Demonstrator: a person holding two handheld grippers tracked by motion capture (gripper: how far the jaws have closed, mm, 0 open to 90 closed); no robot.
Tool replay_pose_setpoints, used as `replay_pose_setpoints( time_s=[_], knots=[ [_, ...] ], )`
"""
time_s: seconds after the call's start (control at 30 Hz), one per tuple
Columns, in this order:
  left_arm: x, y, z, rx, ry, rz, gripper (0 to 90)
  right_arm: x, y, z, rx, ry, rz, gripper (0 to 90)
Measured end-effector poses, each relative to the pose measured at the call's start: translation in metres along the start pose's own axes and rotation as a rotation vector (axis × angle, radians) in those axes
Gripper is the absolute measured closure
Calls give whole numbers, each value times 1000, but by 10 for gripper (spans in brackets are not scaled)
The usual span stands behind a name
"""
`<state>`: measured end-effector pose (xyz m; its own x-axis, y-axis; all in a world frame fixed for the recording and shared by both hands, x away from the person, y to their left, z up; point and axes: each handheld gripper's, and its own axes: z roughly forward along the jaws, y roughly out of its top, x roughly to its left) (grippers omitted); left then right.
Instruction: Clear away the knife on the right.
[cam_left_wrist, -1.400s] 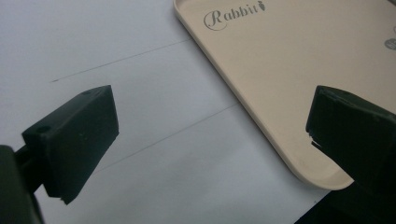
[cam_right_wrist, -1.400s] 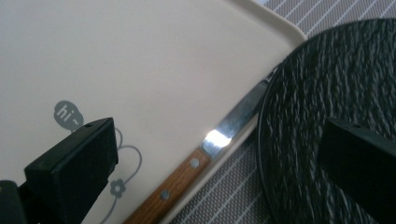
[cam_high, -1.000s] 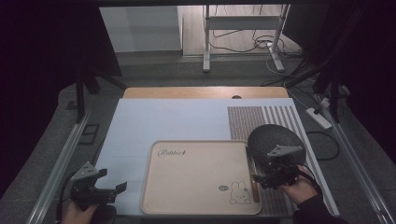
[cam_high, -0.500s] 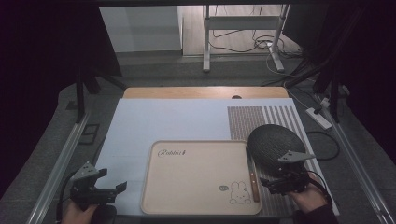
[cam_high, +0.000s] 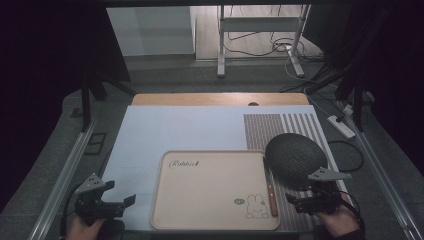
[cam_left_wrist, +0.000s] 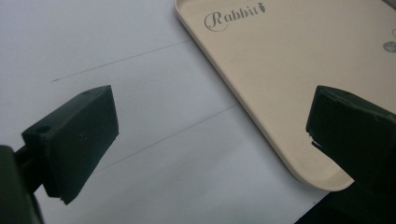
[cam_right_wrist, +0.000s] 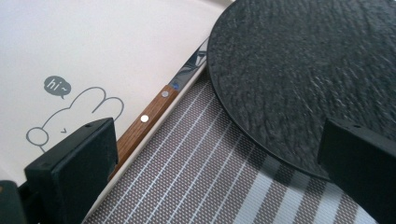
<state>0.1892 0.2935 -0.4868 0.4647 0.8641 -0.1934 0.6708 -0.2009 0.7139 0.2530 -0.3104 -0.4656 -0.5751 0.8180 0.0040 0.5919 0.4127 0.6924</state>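
Note:
A cream tray (cam_high: 210, 190) printed "Rabbit" with a bunny drawing lies at the table's front middle. A knife with a wooden handle (cam_high: 271, 192) rests along the tray's right edge, also seen as the knife (cam_right_wrist: 154, 109) in the right gripper view. A dark round plate (cam_high: 293, 159) sits on the striped mat just right of the tray. My right gripper (cam_high: 295, 201) hovers open near the knife handle and the plate's front rim (cam_right_wrist: 299, 93). My left gripper (cam_high: 122, 202) stands open at the front left, beside the tray's corner (cam_left_wrist: 322, 179), holding nothing.
A brown striped placemat (cam_high: 290, 130) covers the right part of the white table sheet (cam_high: 190, 130). A wooden board edge (cam_high: 220, 99) lies at the far side. Metal rails flank the table; cables and a power strip (cam_high: 342, 126) lie to the right.
My right gripper has drawn back toward the front edge, away from the plate. The left gripper has hardly moved.

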Motion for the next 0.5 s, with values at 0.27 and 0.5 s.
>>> replay_pose_setpoints(
  time_s=[0.27,0.5],
  knots=[
    [0,0,0,-3,-1,-1,26,-3,-5,-8,-3,-23,12,0],
    [0,0,0,0,0,-1,26,-5,-7,-10,1,-26,24,0]
  ],
)
